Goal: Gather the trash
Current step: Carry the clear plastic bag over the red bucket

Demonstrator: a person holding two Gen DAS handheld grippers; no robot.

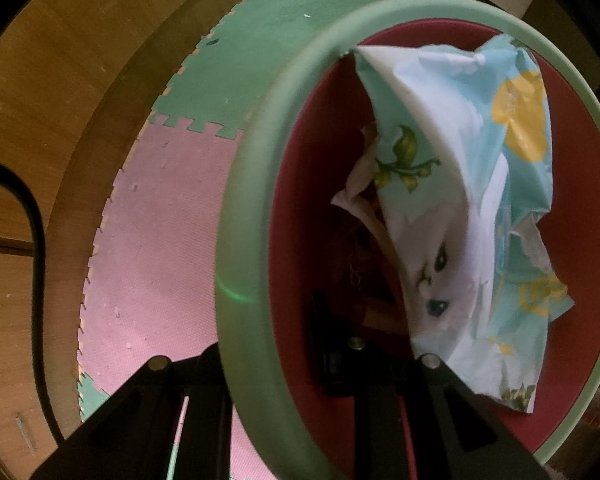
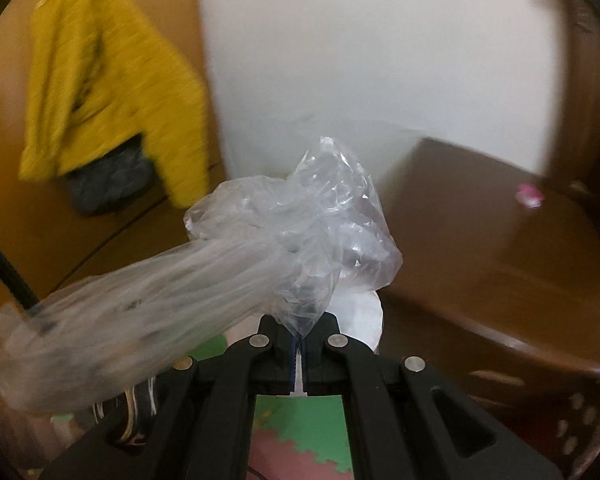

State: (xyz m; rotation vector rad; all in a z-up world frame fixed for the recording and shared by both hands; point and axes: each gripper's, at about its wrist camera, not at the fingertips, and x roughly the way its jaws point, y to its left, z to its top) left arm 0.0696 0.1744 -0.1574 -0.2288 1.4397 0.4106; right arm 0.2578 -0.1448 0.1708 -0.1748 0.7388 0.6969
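Note:
A round bin with a pale green rim [image 1: 235, 208] and dark red inside fills the left wrist view. My left gripper [image 1: 295, 332] is shut on its wall, one finger [image 1: 328, 344] inside, the other hidden behind the rim. Inside lie a light blue wrapper [image 1: 476, 208] printed with a white cat and yellow shapes, and crumpled white tissue [image 1: 356, 188]. In the right wrist view my right gripper [image 2: 298, 336] is shut on a corner of a crumpled clear plastic bag [image 2: 300, 232], which is held in the air and trails off to the lower left, blurred.
Under the bin lies a foam puzzle mat, green [image 1: 259, 48] and pink [image 1: 155, 240], on a wooden floor with a black cable [image 1: 31, 216]. The right wrist view shows a yellow jacket [image 2: 111, 92] on a wooden door, a white wall, and a brown table [image 2: 500, 272] with a small pink item [image 2: 530, 196].

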